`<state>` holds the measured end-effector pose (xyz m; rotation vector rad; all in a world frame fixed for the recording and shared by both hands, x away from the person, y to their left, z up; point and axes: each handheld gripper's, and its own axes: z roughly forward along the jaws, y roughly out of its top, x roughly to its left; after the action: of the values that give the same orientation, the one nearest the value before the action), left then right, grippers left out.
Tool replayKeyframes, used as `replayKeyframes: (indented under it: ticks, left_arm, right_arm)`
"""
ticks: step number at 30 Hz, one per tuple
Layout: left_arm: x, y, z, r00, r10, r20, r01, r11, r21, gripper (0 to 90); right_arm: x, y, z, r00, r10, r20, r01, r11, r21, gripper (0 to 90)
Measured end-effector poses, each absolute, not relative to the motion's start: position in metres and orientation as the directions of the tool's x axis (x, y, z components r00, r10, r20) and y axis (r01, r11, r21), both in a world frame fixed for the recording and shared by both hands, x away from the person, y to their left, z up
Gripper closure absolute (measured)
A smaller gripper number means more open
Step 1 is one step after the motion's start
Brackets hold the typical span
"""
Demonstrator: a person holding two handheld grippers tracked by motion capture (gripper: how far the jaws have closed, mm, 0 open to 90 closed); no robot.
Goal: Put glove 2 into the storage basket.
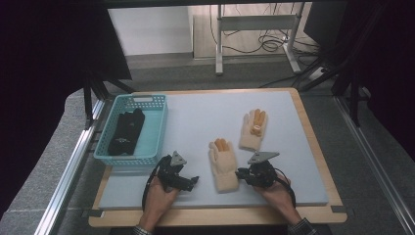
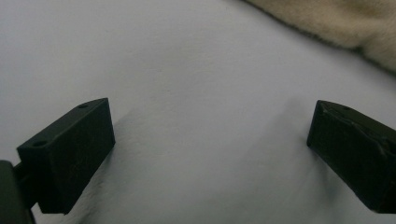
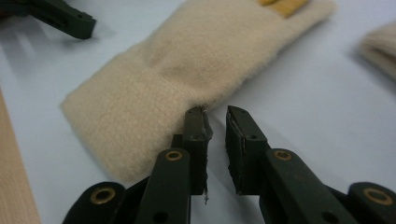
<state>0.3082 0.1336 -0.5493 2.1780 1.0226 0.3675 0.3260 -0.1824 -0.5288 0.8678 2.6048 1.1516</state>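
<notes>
Resting at the near end of the grey mat [image 1: 293, 147], the right gripper [image 1: 241, 175] has its tips at the edge of the nearer cream glove [image 1: 222, 166], by the cuff. In the right gripper view its jaws stand almost together with a narrow slit between them and nothing clamped; the left one of the pair touches the glove's side edge. Bare mat lies open to that gripper's right. The second cream glove [image 1: 252, 128] lies farther out, well apart from the tips. The left gripper [image 1: 194, 180] sits just beside the nearer glove's other side, jaws wide apart over bare mat, the glove's edge ahead of it at the upper right of its own view. Beyond the left gripper, the blue basket [image 1: 159, 128] holds a black glove [image 1: 126, 131]. Both hands grip from the near table edge, gripper tips turned inward toward each other.
</notes>
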Motion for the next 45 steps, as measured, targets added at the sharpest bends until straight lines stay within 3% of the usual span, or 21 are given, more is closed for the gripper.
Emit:
replayKeyframes:
  ticks: [8, 16, 33, 45]
  left_arm:
    - [0.308, 0.133, -0.549, 0.649, 0.760, -0.036, 0.564, -0.448, 0.694, 1.1]
    - [0.308, 0.134, -0.549, 0.649, 0.760, -0.036, 0.564, -0.448, 0.694, 1.1]
    - [0.308, 0.134, -0.549, 0.649, 0.760, -0.037, 0.564, -0.448, 0.693, 1.1]
    - [0.308, 0.133, -0.549, 0.648, 0.761, -0.038, 0.564, -0.446, 0.695, 1.1]
  right_arm:
    - [0.322, -0.162, -0.528, -0.839, 0.542, 0.043, 0.406, 0.572, 0.713, 71.9]
    - [0.336, -0.181, -0.522, -0.790, 0.613, 0.012, 0.428, 0.537, 0.727, 59.3]
    - [0.408, -0.231, -0.505, -0.638, 0.770, -0.015, 0.476, 0.410, 0.778, 44.8]
    - [0.458, -0.226, -0.511, -0.589, 0.808, -0.017, 0.499, 0.380, 0.779, 33.1]
